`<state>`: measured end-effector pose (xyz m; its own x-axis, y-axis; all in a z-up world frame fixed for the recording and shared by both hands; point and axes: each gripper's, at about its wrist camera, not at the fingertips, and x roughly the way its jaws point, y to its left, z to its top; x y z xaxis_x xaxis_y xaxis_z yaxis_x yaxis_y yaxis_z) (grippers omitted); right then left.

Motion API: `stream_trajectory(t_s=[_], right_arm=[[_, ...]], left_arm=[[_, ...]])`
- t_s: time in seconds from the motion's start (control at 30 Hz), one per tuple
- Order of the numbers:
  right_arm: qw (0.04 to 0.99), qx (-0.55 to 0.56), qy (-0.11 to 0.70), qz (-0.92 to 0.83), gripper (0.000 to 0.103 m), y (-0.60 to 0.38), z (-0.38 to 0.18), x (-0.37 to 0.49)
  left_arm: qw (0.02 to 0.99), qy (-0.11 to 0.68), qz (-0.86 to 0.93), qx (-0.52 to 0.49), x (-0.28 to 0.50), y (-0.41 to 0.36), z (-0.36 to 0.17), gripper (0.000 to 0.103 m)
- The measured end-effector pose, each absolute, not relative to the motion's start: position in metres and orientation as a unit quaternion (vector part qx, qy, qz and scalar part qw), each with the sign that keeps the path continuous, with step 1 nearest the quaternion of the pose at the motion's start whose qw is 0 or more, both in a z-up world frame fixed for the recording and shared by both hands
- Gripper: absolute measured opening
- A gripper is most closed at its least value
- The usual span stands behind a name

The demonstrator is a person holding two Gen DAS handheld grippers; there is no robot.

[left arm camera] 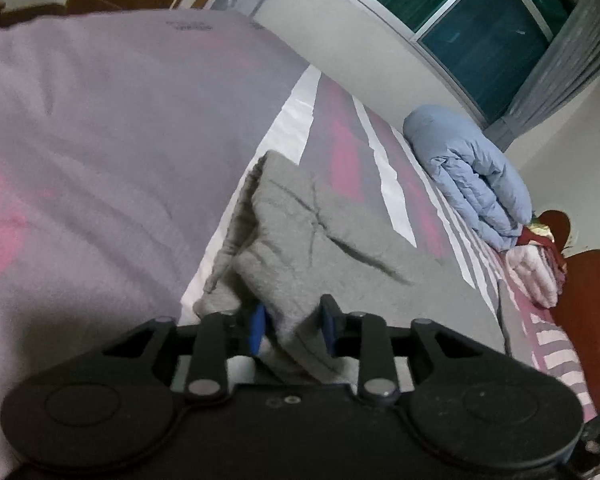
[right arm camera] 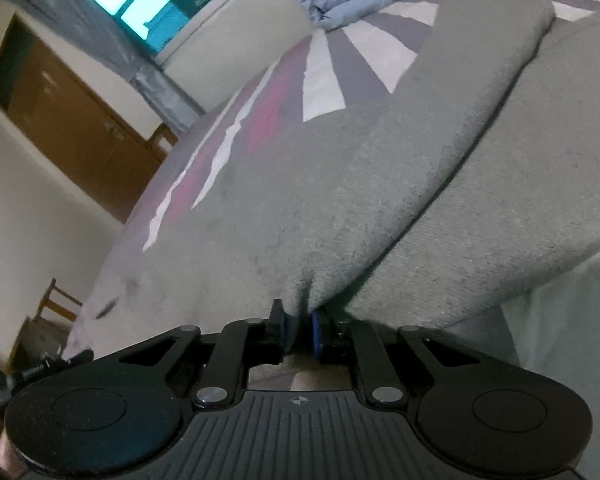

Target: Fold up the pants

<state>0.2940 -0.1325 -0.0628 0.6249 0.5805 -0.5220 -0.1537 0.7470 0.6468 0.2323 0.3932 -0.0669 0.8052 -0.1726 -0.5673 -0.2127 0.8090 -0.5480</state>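
On the striped bed (left arm camera: pixel 342 148), both tongs, left (left arm camera: pixel 292 330) and right (right arm camera: pixel 298 330), are pinching grey fleece pants (left arm camera: pixel 300 232) (shallow bites); a tug risks slipping.

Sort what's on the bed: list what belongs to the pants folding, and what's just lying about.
Part of the job:
- grey pants
- left gripper, with the pants between its fingers
- right gripper, with the pants between its fingers

Lying about:
- blue quilted jacket
- pink folded cloth
- striped bedsheet
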Motion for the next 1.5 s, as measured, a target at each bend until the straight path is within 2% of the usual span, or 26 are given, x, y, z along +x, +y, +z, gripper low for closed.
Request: stream_trajectory(t_s=[0.07,0.1,0.17,0.23,0.43,0.53,0.63,0.67,0.7,0.73,0.87,1.03,1.1,1.13,1.17,1.33,1.5], right_arm=[[0.881,0.256,0.346,0.198,0.043,-0.141,-0.046,0.283],[0.889,0.246,0.333,0.196,0.046,-0.147,-0.04,0.276],[0.899,0.235,0.318,0.19,0.046,-0.155,-0.03,0.276],[0.906,0.219,0.316,0.175,0.046,-0.155,-0.025,0.28],[0.912,0.172,0.349,0.126,0.046,-0.118,-0.013,0.335],[0.911,0.108,0.388,0.095,0.046,-0.091,-0.013,0.363],[0.906,0.039,0.415,0.079,0.046,-0.073,-0.025,0.375],[0.907,0.026,0.414,0.075,0.043,-0.073,-0.027,0.373],[0.908,0.029,0.41,0.085,0.033,-0.076,-0.027,0.371],[0.908,0.036,0.408,0.091,0.004,-0.081,-0.026,0.367],[0.916,0.088,0.38,0.088,0.004,-0.119,-0.02,0.327],[0.901,0.16,0.395,0.086,0.009,-0.159,-0.055,0.285],[0.907,0.165,0.377,0.09,0.022,-0.165,-0.047,0.279],[0.916,0.152,0.361,0.084,0.04,-0.166,-0.04,0.279],[0.924,0.135,0.349,0.077,0.047,-0.166,-0.031,0.283],[0.934,0.09,0.335,0.088,0.047,-0.153,-0.011,0.321],[0.924,-0.009,0.377,0.053,0.047,-0.131,-0.028,0.366]], left_arm=[[0.904,0.311,0.04,-0.291,0.225,0.385,-0.057,0.03],[0.906,0.308,0.057,-0.286,0.218,0.382,-0.053,0.035],[0.913,0.292,0.082,-0.274,0.206,0.368,-0.043,0.043],[0.919,0.288,0.114,-0.245,0.204,0.347,-0.035,0.067],[0.913,0.334,0.168,-0.165,0.236,0.273,-0.037,0.073],[0.891,0.383,0.197,-0.142,0.253,0.251,-0.061,0.082],[0.888,0.378,0.209,-0.16,0.253,0.251,-0.074,0.092],[0.887,0.377,0.209,-0.165,0.25,0.254,-0.076,0.093],[0.887,0.377,0.207,-0.168,0.249,0.257,-0.076,0.094],[0.888,0.376,0.204,-0.166,0.248,0.257,-0.076,0.095],[0.895,0.362,0.194,-0.172,0.24,0.263,-0.081,0.096],[0.903,0.342,0.202,-0.164,0.233,0.252,-0.085,0.097],[0.907,0.331,0.204,-0.163,0.23,0.251,-0.087,0.097],[0.909,0.324,0.204,-0.164,0.228,0.25,-0.089,0.097],[0.91,0.32,0.206,-0.163,0.227,0.249,-0.09,0.097],[0.912,0.315,0.205,-0.165,0.223,0.249,-0.091,0.097],[0.911,0.316,0.202,-0.17,0.223,0.25,-0.09,0.097]])
